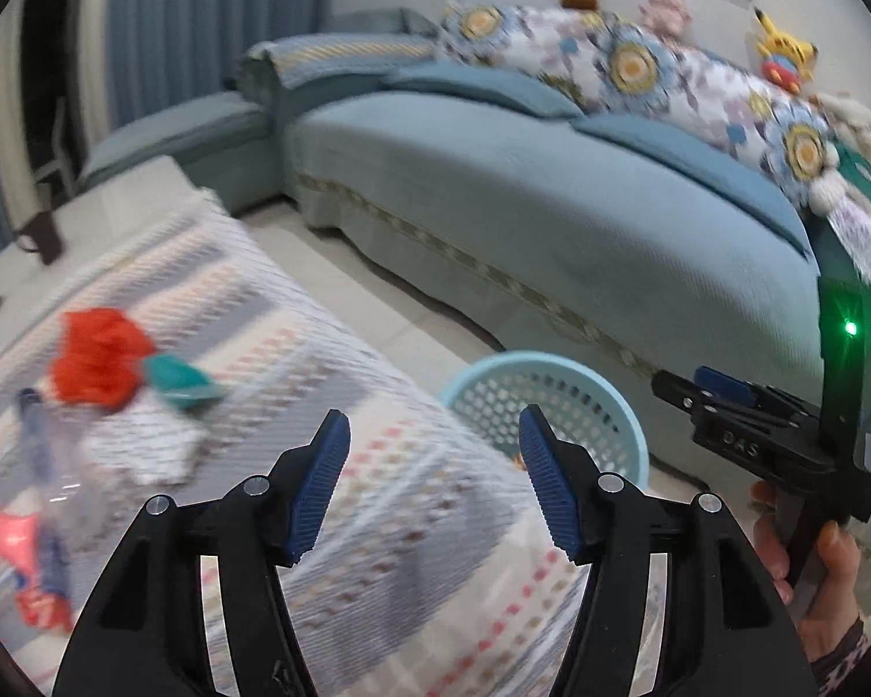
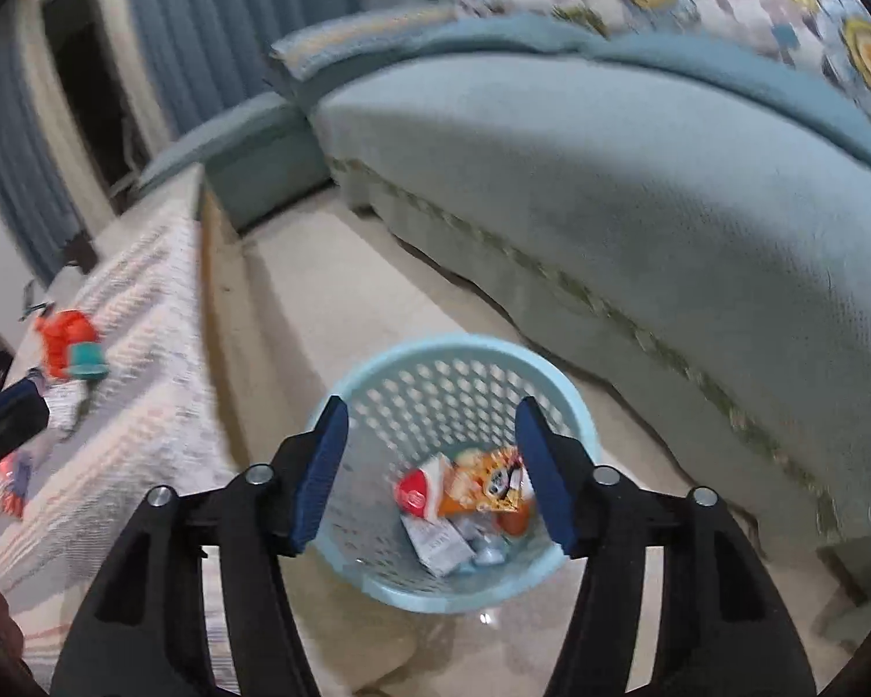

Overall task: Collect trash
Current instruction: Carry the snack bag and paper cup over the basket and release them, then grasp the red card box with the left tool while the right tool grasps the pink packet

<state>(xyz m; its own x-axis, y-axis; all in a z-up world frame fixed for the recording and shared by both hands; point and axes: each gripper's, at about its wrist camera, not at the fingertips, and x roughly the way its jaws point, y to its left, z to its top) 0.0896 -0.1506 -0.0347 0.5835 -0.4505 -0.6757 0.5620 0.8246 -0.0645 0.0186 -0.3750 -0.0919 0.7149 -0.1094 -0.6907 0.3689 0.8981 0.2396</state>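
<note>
A: Which claw do I send next?

B: My left gripper (image 1: 435, 482) hangs spread and empty; the red wrapper (image 1: 101, 357) and teal scrap (image 1: 177, 380) lie ahead and left of it on the striped cloth (image 1: 377, 523). My right gripper (image 2: 429, 476), also spread and empty, hangs over the basket (image 2: 464, 354), which holds packets (image 2: 482, 488). Left is nearer.
</note>
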